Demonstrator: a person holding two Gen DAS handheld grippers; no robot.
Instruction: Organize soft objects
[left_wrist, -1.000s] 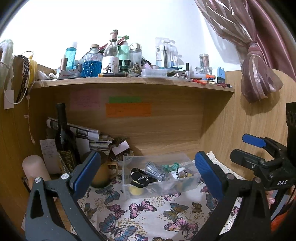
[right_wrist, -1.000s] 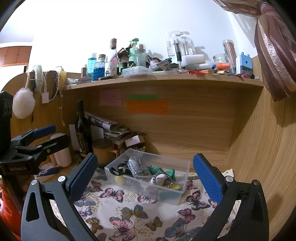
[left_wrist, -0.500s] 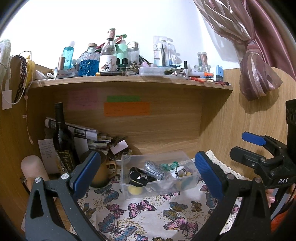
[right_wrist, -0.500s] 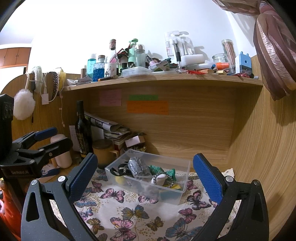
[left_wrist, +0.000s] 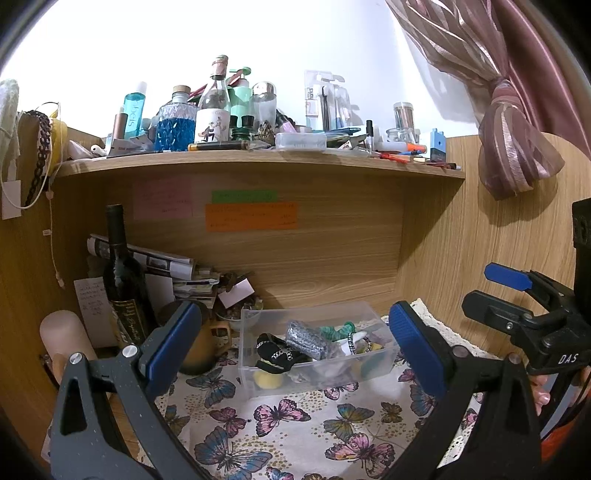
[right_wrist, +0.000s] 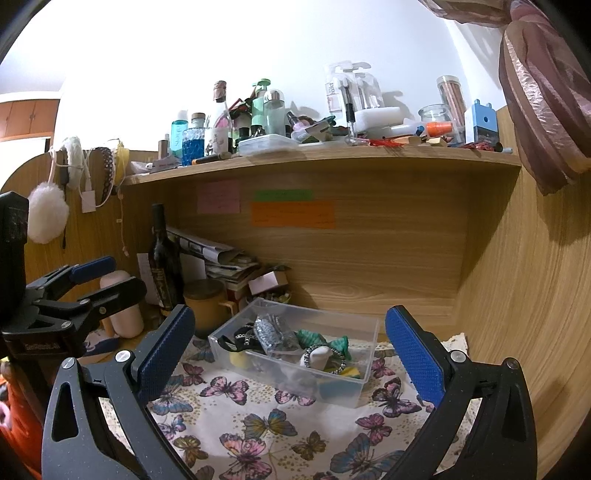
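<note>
Clear plastic forms the storage bin sitting on the butterfly-print cloth inside the wooden desk alcove, just beside a mustard mug. It is filled with soft items: a black chain-trimmed piece, a silver glittery pouch, green fabric, a yellow ball and a beaded band. The left gripper and right gripper both hover with jaws spread wide, grasping nothing, each framing the bin. Compared with a second ago, the left view has drifted slightly nearer; the bin's contents are unchanged.
</note>
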